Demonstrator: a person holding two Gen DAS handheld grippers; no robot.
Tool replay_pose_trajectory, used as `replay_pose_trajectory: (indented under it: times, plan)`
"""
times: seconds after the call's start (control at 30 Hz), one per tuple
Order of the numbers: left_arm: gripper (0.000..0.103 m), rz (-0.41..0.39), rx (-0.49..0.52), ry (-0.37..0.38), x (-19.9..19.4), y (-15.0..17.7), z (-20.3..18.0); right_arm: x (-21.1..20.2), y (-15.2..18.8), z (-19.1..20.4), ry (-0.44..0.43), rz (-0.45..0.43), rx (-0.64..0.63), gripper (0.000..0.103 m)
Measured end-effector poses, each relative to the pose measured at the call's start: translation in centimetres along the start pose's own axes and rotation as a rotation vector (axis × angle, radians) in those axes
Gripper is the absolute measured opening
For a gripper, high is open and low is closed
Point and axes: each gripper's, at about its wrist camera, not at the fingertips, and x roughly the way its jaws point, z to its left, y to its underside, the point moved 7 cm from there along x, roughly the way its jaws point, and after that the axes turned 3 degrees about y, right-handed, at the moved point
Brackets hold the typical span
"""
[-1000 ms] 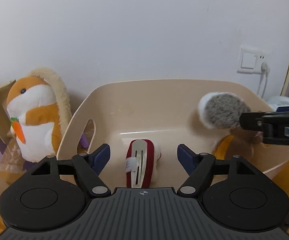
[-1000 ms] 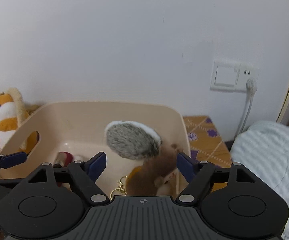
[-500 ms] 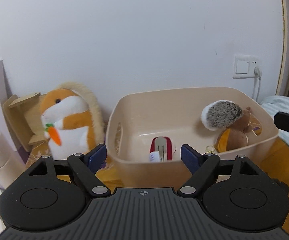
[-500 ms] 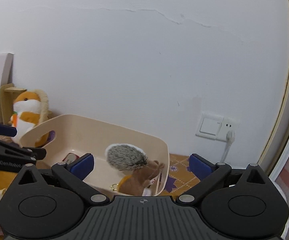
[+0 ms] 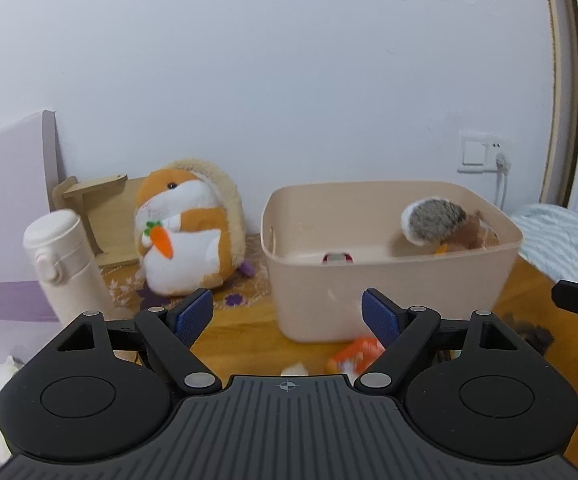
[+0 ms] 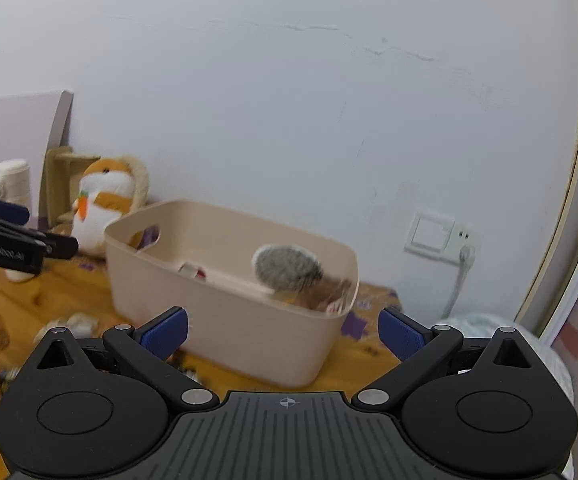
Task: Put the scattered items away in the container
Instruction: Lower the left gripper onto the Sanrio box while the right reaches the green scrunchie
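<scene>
A beige plastic bin (image 5: 389, 292) stands on the wooden floor; it also shows in the right wrist view (image 6: 249, 320). Inside lie a brown squirrel toy with a grey tail (image 5: 437, 226) (image 6: 289, 270) and a red and white item (image 5: 337, 258) (image 6: 193, 270). My left gripper (image 5: 287, 314) is open and empty, in front of the bin. My right gripper (image 6: 283, 330) is open and empty, to the bin's near right. An orange and white item (image 5: 355, 356) lies on the floor by the bin's front. Small pale items (image 6: 77, 322) lie scattered on the floor.
An orange and white hamster plush (image 5: 187, 232) sits left of the bin against the wall. A cream flask (image 5: 65, 264) stands further left, by a wooden stand (image 5: 97, 216). A striped cloth (image 5: 561, 240) lies at the right. A wall socket (image 6: 441, 236) has a cable plugged in.
Both grippers have pulled back and up away from the bin. The squirrel toy and the red item now lie in the bin, free of the grippers. More floor has come into view.
</scene>
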Motion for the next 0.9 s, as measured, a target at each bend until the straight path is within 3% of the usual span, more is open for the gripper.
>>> replay_pose_trajectory:
  times: [0.37,0.67,0.9]
  plan:
    - [0.083,0.073,0.102,0.016,-1.3,6.5,0.1,-0.8,5.8,0.2,-0.063,0.079,0.087,0.102]
    - [0.083,0.094,0.029,0.030,-0.9,10.0,0.8,0.5,8.2,0.3,-0.138,0.136,0.271,0.094]
    - [0.083,0.126,0.068,0.058,0.1,11.7,0.0,1.9,9.4,1.0,-0.148,0.150,0.333,0.093]
